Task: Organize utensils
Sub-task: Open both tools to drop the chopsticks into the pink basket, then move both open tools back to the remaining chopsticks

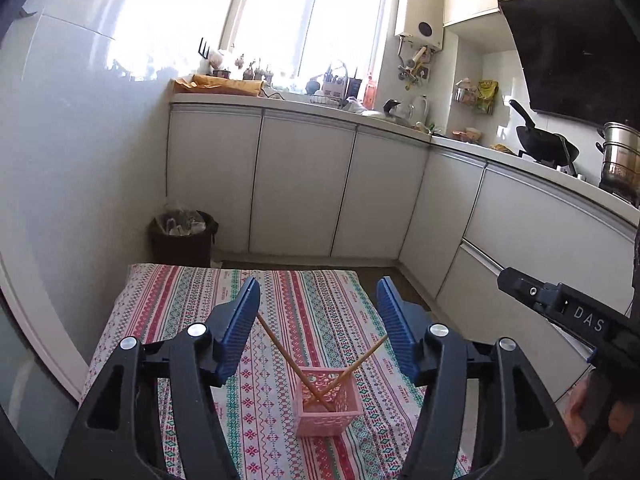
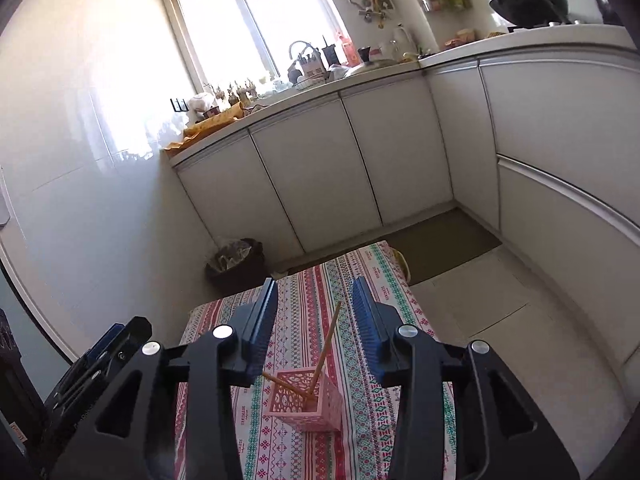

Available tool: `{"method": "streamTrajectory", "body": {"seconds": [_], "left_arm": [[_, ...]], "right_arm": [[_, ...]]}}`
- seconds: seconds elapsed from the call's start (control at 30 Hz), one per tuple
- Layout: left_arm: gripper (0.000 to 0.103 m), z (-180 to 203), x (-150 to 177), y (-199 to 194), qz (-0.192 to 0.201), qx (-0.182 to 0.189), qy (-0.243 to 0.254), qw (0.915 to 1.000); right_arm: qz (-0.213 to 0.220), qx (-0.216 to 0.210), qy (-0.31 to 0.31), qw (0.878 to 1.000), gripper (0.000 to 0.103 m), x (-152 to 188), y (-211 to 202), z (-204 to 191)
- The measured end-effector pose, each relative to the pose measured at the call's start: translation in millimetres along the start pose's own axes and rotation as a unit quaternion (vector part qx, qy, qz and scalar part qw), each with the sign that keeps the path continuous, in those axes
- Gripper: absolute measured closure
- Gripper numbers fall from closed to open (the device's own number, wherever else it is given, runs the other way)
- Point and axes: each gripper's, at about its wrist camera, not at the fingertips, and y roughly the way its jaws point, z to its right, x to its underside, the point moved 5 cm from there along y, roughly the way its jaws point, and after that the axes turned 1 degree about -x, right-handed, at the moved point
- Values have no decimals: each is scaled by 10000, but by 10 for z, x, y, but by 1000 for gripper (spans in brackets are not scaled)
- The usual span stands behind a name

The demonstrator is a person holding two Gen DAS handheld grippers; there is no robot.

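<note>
On the patterned tablecloth [image 1: 192,292], reading from the left, a dark bin [image 1: 182,238] stands on the floor beyond the table's far left corner. Nearer, the left gripper [image 1: 318,312] hangs above the cloth with its blue jaws apart and nothing pressed between them. Below it sits a pink basket [image 1: 328,410], and two chopsticks [image 1: 280,346] stand in it, crossed, one leaning left and one leaning right. The left-leaning one passes close by the gripper's left pad, but no contact shows. In the right wrist view the right gripper [image 2: 314,324] is likewise parted and empty, with the basket and sticks just below and between its jaws. Further right run the white cabinets [image 1: 540,220] and a black pan [image 1: 546,142] on the counter. Judging by this, the sorting looks nearly done: both sticks are in the basket, no other loose utensil lies on the cloth, and only drawing the hands clear seems left.
</note>
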Motion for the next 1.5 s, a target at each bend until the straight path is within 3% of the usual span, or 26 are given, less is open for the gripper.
{"method": "streamTrajectory", "body": {"seconds": [0.13, 0.23, 0.37, 0.73, 0.8, 0.9, 1.2, 1.5], "left_arm": [[35, 42, 51, -134, -32, -106, 12, 9999], [26, 62, 98, -253, -14, -199, 35, 9998], [22, 84, 131, -429, 32, -260, 42, 9996], [19, 208, 126, -839, 173, -323, 190, 9991], [18, 233, 147, -895, 190, -411, 254, 9987], [8, 260, 189, -1000, 276, -668, 330, 9968], [7, 296, 410, -1301, 396, -1122, 458, 9918], [7, 288, 626, -1419, 187, -1305, 665, 9890]], "right_arm": [[61, 66, -53, 9999, 53, 42, -184, -17], [107, 182, -110, 9997, 41, 96, -304, -17], [99, 287, -175, 9994, 33, 185, -440, -1], [271, 475, -500, 9973, 28, 332, -807, -22], [317, 567, -610, 9960, 26, 356, -860, -39], [384, 724, -809, 9933, 23, 420, -933, -72], [522, 1129, -1010, 9871, 9, 683, -1149, -65], [485, 1406, -1025, 9836, 7, 865, -1355, 27]]}}
